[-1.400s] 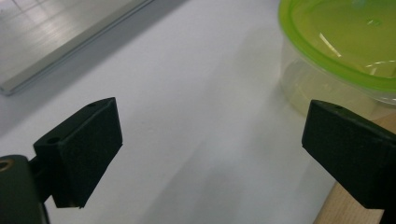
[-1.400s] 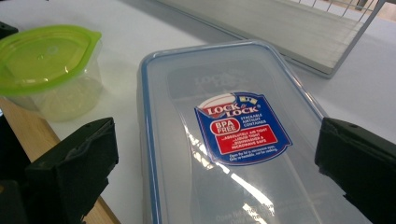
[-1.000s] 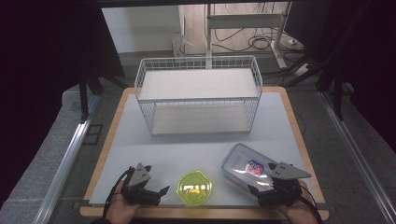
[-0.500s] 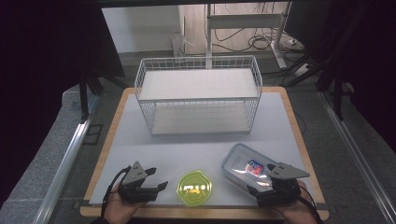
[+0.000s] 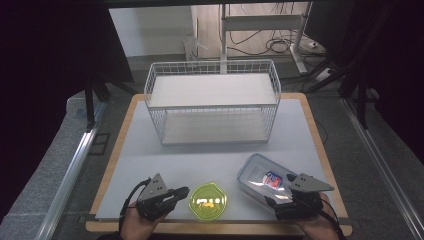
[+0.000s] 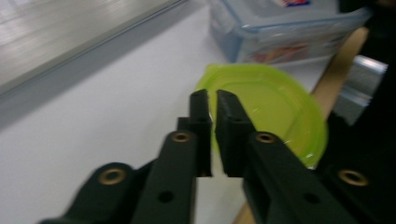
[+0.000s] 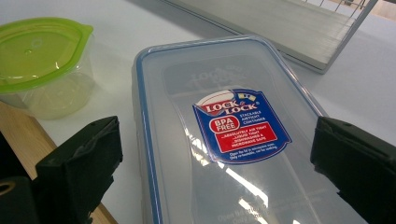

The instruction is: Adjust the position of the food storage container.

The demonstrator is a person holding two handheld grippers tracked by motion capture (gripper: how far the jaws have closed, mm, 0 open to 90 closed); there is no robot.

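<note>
A round clear tub with a lime-green lid (image 5: 208, 201) (image 6: 275, 102) (image 7: 42, 51) stands near the table's front edge. My left gripper (image 5: 182, 191) (image 6: 214, 100) hovers at its left rim. Its jaws have just been closing and now stand together, with only a thin slit and nothing visibly held between them. To the right lies a clear rectangular lidded box with a blue and red label (image 5: 262, 177) (image 6: 280, 28) (image 7: 233, 121). My right gripper (image 5: 280, 192) (image 7: 217, 177) is open, one jaw on each side of the box's near end, pads apart from its walls.
A white wire rack with two shelves (image 5: 212, 100) (image 7: 289, 28) stands at the back middle of the white table top (image 5: 200, 155). The wooden table rim (image 5: 220, 227) runs just under both hands. A metal rail (image 5: 70, 175) lies left of the table.
The left gripper has shut its jaws, risen and shifted right, up to the green lid's edge. Both containers and the right gripper stay where they were.
</note>
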